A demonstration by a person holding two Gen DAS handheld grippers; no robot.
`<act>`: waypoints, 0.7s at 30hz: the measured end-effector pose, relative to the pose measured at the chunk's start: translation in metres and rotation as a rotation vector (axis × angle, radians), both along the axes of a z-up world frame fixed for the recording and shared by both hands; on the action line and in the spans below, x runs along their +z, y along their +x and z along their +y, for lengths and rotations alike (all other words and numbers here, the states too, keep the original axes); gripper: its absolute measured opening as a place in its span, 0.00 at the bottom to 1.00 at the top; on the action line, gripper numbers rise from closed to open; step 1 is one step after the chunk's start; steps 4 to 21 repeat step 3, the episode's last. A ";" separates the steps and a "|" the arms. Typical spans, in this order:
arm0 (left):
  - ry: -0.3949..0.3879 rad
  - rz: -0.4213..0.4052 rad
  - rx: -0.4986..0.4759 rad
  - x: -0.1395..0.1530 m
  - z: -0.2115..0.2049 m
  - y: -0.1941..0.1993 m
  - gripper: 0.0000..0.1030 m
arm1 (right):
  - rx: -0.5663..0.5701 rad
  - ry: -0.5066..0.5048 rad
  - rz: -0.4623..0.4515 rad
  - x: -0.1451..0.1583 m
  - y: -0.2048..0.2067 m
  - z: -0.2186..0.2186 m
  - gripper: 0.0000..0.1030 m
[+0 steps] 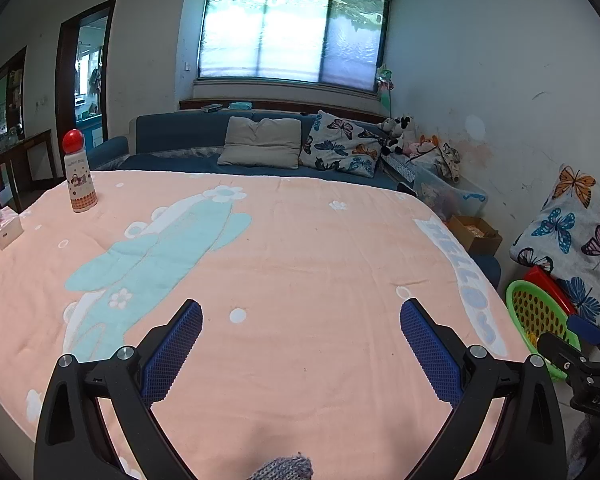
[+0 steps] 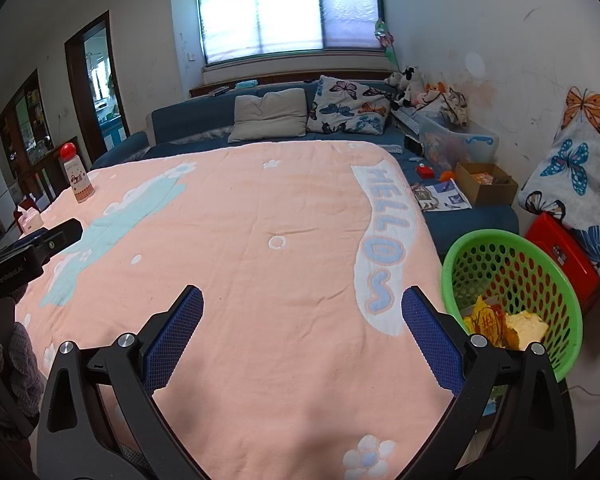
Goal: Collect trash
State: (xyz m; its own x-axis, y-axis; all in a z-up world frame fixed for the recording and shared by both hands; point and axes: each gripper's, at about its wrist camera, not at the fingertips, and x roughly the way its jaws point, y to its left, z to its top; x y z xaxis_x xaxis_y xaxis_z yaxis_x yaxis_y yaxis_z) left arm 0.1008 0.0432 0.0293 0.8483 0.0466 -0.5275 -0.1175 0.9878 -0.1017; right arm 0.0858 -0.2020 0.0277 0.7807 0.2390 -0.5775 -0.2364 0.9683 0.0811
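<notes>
The left gripper (image 1: pixel 300 332) and the right gripper (image 2: pixel 302 320) both hover low over the pink blanket (image 2: pixel 260 220), each with its jaws spread wide and holding nothing. One green basket (image 2: pixel 572 312) stands just beside the blanket's right edge, with yellow trash (image 2: pixel 500 324) inside. One bottle (image 1: pixel 79 172) and one tissue box (image 1: pixel 6 228) stand at the far left.

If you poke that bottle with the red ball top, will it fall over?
Probably. The bottle is tall and narrow and stands upright on a soft blanket, so it likely tips easily. Once down, its round body would probably roll.
</notes>
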 end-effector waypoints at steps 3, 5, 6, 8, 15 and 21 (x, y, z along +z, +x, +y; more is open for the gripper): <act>0.000 0.000 0.003 0.000 0.000 0.000 0.93 | 0.000 -0.002 0.001 -0.001 0.000 0.000 0.96; 0.000 0.000 0.003 0.000 0.000 0.000 0.93 | 0.000 -0.002 0.001 -0.001 0.000 0.000 0.96; 0.000 0.000 0.003 0.000 0.000 0.000 0.93 | 0.000 -0.002 0.001 -0.001 0.000 0.000 0.96; 0.000 0.000 0.003 0.000 0.000 0.000 0.93 | 0.000 -0.002 0.001 -0.001 0.000 0.000 0.96; 0.000 0.000 0.003 0.000 0.000 0.000 0.93 | 0.000 -0.002 0.001 -0.001 0.000 0.000 0.96; 0.000 0.000 0.003 0.000 0.000 0.000 0.93 | 0.000 -0.002 0.001 -0.001 0.000 0.000 0.96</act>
